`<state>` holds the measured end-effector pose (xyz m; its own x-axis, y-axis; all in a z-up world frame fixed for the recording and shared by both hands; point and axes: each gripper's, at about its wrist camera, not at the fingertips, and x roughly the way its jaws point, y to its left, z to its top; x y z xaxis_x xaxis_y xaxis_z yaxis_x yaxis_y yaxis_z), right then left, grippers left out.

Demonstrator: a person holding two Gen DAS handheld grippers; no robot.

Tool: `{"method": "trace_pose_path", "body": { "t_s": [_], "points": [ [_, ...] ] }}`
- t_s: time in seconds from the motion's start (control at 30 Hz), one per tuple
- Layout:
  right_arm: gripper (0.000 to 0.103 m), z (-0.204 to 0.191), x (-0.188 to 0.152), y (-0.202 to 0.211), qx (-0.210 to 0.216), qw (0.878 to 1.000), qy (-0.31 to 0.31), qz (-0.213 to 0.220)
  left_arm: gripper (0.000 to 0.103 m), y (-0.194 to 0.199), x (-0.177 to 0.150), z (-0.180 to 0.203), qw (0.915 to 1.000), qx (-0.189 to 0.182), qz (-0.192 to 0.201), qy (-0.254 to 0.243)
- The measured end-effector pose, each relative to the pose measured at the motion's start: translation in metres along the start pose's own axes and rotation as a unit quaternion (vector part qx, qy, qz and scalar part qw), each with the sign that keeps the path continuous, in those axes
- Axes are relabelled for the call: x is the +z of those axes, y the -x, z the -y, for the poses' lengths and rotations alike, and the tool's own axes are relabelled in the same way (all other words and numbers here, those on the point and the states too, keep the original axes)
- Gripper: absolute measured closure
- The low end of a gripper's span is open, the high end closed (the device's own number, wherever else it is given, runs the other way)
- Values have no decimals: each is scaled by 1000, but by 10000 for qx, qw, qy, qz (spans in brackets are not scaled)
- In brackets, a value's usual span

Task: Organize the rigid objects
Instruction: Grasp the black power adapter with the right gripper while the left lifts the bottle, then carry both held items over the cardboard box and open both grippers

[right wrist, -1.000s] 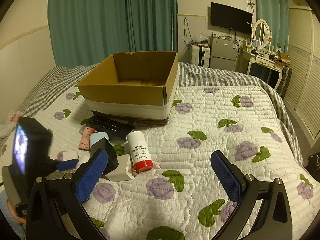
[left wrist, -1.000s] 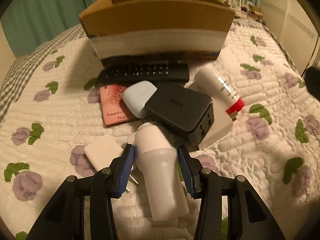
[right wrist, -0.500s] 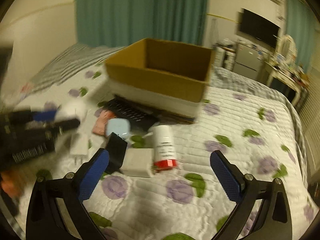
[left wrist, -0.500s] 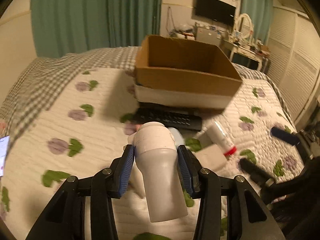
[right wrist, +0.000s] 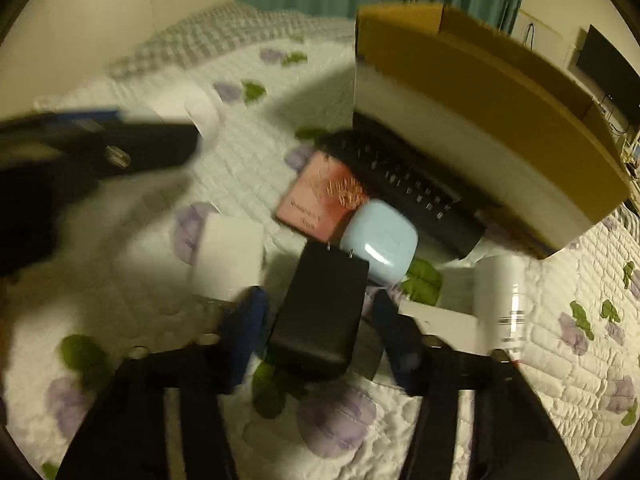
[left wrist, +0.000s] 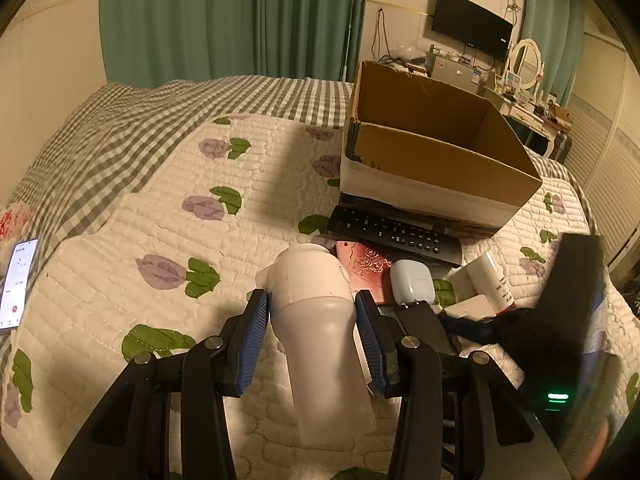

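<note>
Left tongs (left wrist: pixel 312 338) clamped on a white plastic bottle (left wrist: pixel 320 344), lower centre of the left wrist view, carried clear of the quilted bed (left wrist: pixel 132 236). Right tongs (right wrist: pixel 320 320) closing around the black power adapter (right wrist: pixel 320 308), lower centre of the blurred right wrist view; pads apparently not yet pressing. Cardboard box (left wrist: pixel 436 160), upper right, looks empty as far as visible. Not far along, then. Still waiting just in front of the box: black remote control (left wrist: pixel 396 236), pink card (left wrist: pixel 364 268), pale blue case (left wrist: pixel 412 282), red-capped white bottle (left wrist: pixel 494 280), white charger (right wrist: pixel 228 256). Phone (left wrist: pixel 18 284) glowing at far left.
</note>
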<state>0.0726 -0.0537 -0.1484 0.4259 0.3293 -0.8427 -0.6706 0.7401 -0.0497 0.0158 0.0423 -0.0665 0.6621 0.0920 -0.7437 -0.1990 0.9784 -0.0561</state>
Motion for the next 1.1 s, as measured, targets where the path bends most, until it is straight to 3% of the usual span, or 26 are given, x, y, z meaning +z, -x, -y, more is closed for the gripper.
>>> {"method": "trace_pose_path", "body": {
  "t_s": [0.23, 0.63, 0.9, 1.1],
  "points": [
    [63, 10, -6, 7, 223, 9992, -316, 62, 58, 2, -3, 8, 9999, -33, 72, -100],
    [65, 35, -20, 105, 58, 9929, -680, 975, 58, 44, 2, 24, 9995, -105, 258, -123],
    [65, 80, 16, 185, -394, 9805, -644, 1814, 58, 84, 67, 50, 9949, -499, 749, -450],
    [65, 121, 68, 191, -700, 9717, -660, 2156, 58, 53, 138, 71, 9902, -710, 870, -826]
  ]
}}
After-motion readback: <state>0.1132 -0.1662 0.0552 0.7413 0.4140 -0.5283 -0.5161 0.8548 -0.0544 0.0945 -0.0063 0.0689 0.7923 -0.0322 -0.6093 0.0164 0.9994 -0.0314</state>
